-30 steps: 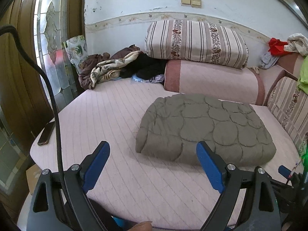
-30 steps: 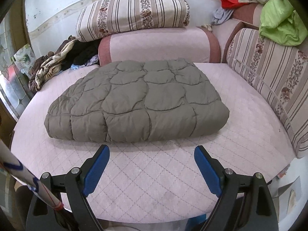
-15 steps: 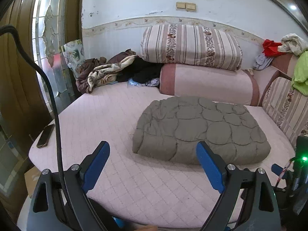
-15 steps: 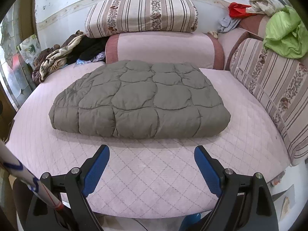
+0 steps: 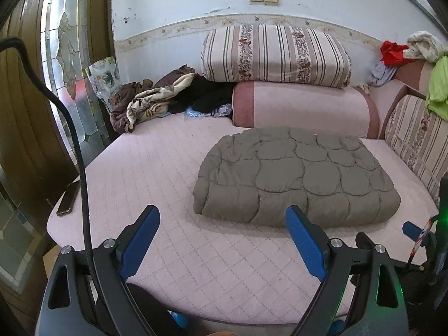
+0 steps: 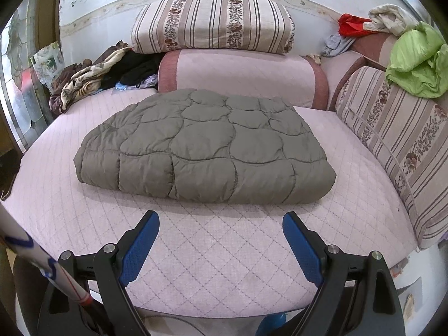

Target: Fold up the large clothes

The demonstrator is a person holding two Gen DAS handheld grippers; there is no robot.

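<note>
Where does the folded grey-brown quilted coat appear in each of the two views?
Left wrist view: folded grey-brown quilted coat right of centre, on the pink bed.
Right wrist view: coat in the centre, straight ahead.
Shared landmark: striped floral pillow behind it.

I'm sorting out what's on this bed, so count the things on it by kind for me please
Folded grey quilted coat: 1
Striped cushions: 2, one stacked at the back, one along the right side
Pink bolster: 1
Loose clothing heaps: 2, back left and back right
Phone: 1
Total: 7
</note>
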